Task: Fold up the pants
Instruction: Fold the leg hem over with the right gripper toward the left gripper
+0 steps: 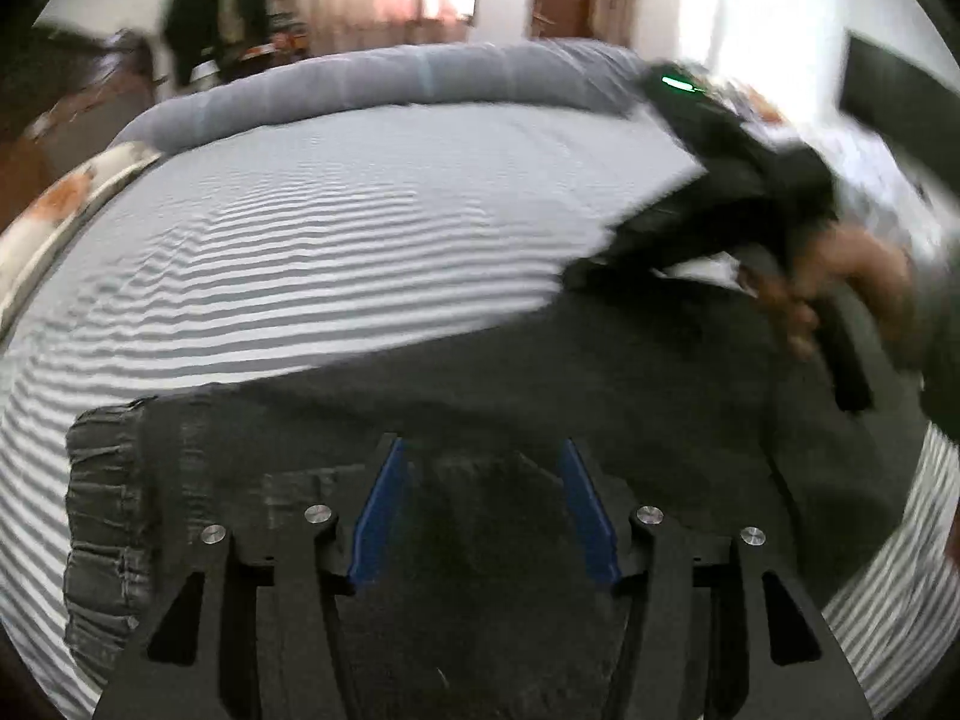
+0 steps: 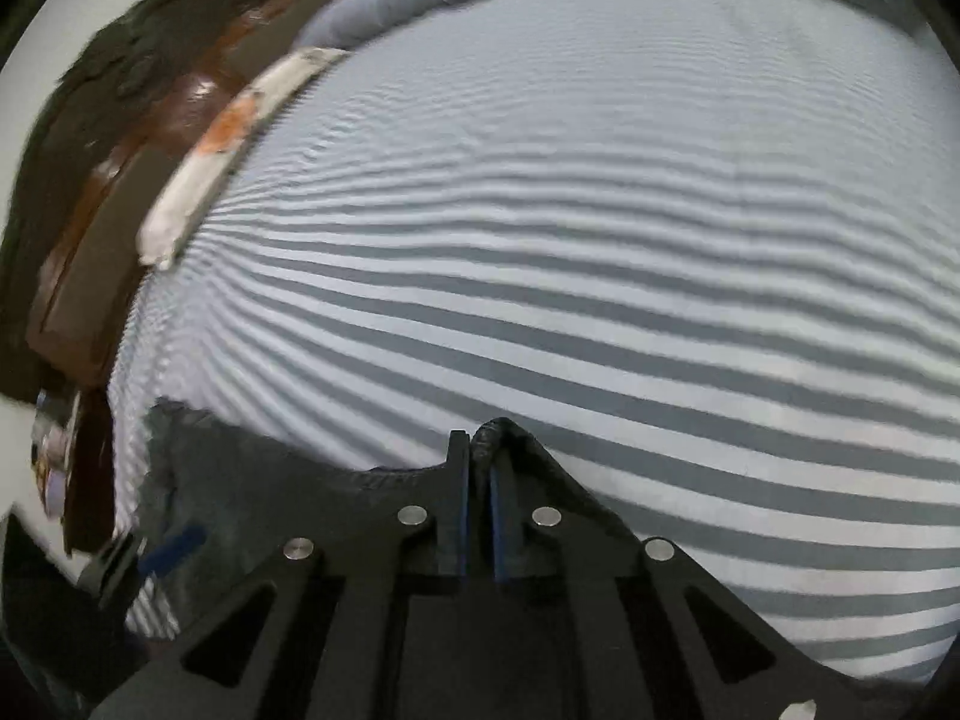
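Pants (image 1: 480, 396) dark, flat on striped bed (image 1: 336, 228), no writing legible; left gripper (image 1: 486, 456) fingers spread above pants; right gripper (image 2: 478, 450) fingers pinching pants edge

Pants (image 1: 540, 372) flat on the bed (image 1: 336, 228), waistband (image 1: 108, 516) leftward, rolled blanket (image 1: 372, 78) behind.

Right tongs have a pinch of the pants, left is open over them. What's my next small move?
Probably shut the left tongs on the pants beneath them. The right tongs already pinch a fold of cloth, while the left stand open over the fabric near the waistband.
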Tool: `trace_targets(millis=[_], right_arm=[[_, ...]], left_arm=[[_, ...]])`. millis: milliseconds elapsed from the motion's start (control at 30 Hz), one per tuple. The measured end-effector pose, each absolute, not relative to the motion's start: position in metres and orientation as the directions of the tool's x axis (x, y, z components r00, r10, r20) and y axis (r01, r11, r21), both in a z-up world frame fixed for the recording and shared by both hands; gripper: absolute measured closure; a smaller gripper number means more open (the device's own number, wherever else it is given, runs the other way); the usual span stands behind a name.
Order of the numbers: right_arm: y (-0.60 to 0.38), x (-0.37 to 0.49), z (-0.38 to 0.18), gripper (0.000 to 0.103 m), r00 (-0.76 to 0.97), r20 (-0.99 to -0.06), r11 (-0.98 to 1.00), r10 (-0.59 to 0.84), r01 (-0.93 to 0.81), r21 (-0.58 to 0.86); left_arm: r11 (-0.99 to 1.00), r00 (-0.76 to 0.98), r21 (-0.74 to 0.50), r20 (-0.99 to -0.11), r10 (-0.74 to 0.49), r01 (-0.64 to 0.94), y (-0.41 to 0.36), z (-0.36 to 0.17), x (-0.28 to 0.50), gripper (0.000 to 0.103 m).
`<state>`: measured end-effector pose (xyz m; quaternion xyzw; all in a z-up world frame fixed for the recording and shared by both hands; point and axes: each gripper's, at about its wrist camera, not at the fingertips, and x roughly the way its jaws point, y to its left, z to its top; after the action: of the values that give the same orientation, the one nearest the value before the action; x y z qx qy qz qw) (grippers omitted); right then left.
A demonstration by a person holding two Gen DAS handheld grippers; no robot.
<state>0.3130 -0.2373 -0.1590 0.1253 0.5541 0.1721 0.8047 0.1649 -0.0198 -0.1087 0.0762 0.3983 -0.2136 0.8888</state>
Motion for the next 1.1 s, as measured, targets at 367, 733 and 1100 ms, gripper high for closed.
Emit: trace_targets(millis=[367,733,1100], right_arm=[[-0.260,0.285,-0.107,0.058,0.437,-0.833,0.939,0.339,-0.099,0.330],[-0.324,0.204,-0.151,0.103,0.531,-0.813,0.920,0.241,0.143,0.366],[-0.448,0.116,-0.145,0.103,0.550,-0.831,0.849,0.086,0.395,0.350]], left_arm=[[0.865,0.524,0.067,-0.818,-0.238,0.497,-0.028,-0.136,0.163,0.038],[0.891,0.544,0.096,-0.819,-0.183,0.444,-0.002,-0.138,0.163,0.029],[0.905,0.576,0.048,-0.785,-0.227,0.422,-0.012,-0.111,0.152,0.029]])
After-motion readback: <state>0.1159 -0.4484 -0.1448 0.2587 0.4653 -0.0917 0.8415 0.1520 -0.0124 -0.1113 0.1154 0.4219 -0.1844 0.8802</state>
